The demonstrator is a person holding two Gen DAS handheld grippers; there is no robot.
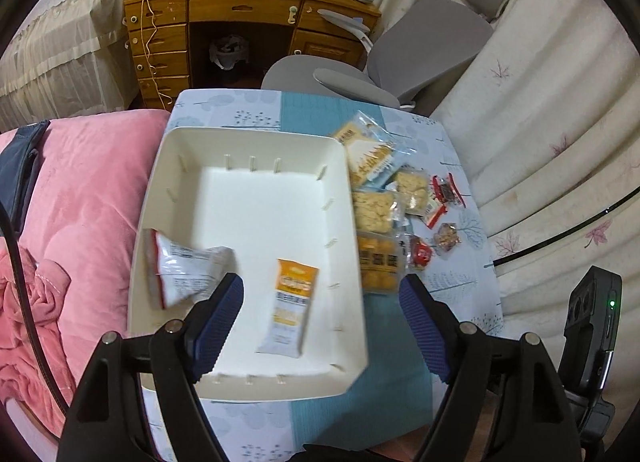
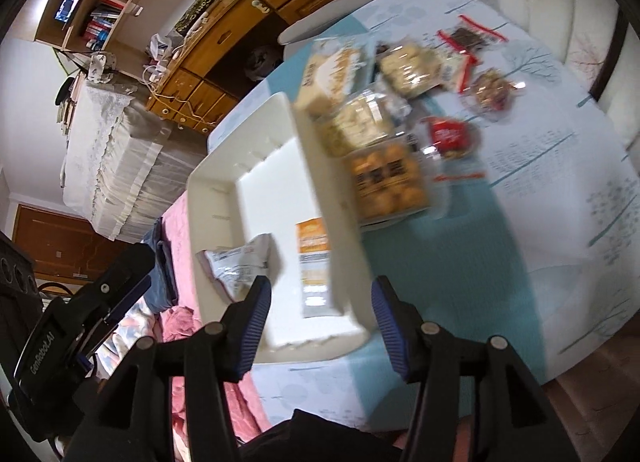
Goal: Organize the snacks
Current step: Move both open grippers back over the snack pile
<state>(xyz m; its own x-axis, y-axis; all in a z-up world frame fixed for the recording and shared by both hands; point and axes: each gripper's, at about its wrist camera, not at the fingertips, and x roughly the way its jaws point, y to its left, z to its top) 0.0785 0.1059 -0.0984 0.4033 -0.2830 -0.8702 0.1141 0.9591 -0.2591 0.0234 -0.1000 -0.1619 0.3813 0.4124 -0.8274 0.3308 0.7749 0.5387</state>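
Both claws spread, empty: left claw [image 1: 322, 298], right claw [image 2: 320, 316]. Loose snacks [image 1: 378, 262] lie right of bin [image 1: 256, 142] (right claw likely nearer).

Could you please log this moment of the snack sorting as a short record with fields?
container: white bin on the patterned tablecloth
in bin: silver packet, orange-and-white bar
still outside: snack pile lying beside the bin's right wall
left gripper: open, nothing between the fingers, above the bin's near end
right gripper: open, empty, over the bin's near corner
left of table: pink blanket
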